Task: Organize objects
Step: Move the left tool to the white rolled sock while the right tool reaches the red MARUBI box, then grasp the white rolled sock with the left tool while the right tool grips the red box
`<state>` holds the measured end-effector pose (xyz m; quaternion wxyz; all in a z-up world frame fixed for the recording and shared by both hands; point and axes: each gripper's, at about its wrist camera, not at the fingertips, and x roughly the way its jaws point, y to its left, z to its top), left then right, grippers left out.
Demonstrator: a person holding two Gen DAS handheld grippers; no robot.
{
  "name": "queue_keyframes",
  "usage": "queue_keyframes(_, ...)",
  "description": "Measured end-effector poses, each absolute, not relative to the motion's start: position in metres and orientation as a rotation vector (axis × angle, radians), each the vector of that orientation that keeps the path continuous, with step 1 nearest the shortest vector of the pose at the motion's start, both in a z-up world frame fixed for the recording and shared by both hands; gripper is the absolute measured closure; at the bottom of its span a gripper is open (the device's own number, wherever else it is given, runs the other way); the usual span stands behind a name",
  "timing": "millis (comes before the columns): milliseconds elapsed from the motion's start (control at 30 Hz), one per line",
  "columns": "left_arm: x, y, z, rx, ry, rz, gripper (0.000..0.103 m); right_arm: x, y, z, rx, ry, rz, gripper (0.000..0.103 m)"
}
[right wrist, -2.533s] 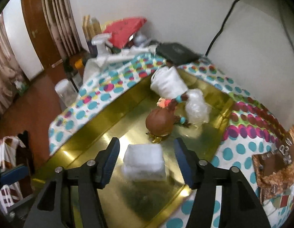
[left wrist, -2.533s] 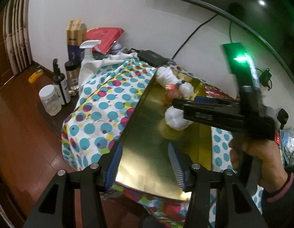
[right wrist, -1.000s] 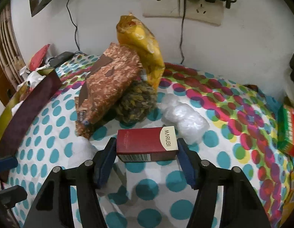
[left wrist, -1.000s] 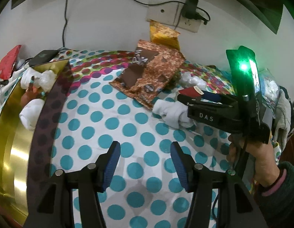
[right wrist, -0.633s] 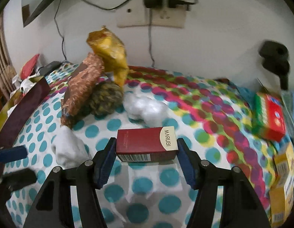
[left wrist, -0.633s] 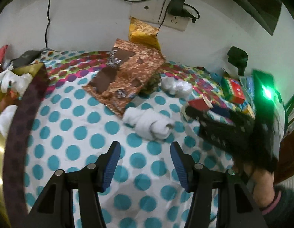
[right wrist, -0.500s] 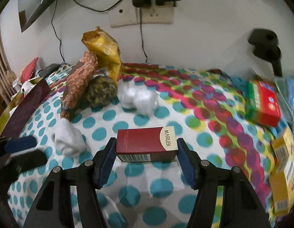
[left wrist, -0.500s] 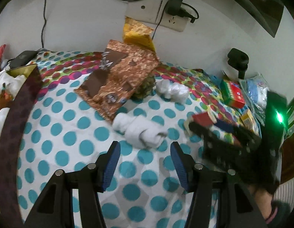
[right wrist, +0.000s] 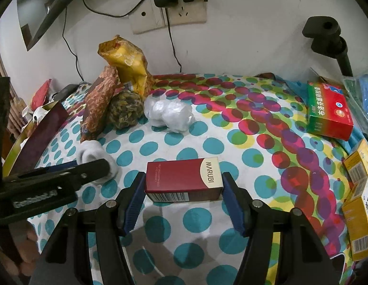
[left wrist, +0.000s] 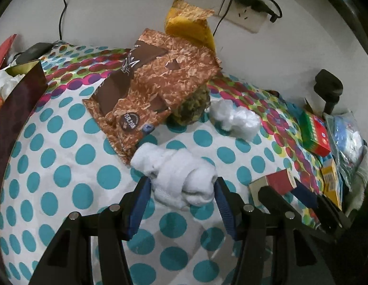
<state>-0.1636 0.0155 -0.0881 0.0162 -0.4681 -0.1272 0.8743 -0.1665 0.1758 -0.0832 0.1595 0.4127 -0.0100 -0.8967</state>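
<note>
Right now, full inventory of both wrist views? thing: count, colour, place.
rolled towel: 1, white, between left claw fingers
MARUBI box: 1, dark red, in right claw
cereal bag: 1, brown, rear, propped up
snack bag: 1, yellow, against wall
plastic wad: 1, clear white, mid-table
round bundle: 1, olive-brown, under cereal bag
medicine box: 1, green and red, right side
cartons: 2, yellow, right edge
tray: 1, gold inside, far left
tablecloth: 1, polka-dot
left claw: 1, black, blue pads
right claw: 1, same
</note>
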Motion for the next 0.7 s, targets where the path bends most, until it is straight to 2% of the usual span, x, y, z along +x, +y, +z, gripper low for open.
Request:
queue_keyframes(133,-0.162,0.018,-0.087,-1.385,-0.364,2.785,0.047,-0.167,0.175,-0.085,1.189,-0.024,-2.557,0.042)
queue_keyframes(200,-0.162,0.018,-0.087,-1.366,-0.336,2.797,0.060,-0.167,0.174,-0.085,1.193,-0.023,-2.555,0.042)
queue_keyframes(367,-0.161,0.020,-0.084,-1.356,-0.283,2.782,0.070,-0.168,0.173,-0.086,1.202,-0.013,-2.551,0.041)
queue_keyframes(500,-0.154,0.021,-0.078,-1.337,-0.262,2.758,0.072,-0.168,0.173,-0.086,1.203,-0.012,-2.551,0.041)
queue_keyframes(700,-0.136,0.024,-0.058,-1.253,-0.130,2.794,0.072,-0.169,0.173,-0.086,1.203,-0.003,-2.554,0.041)
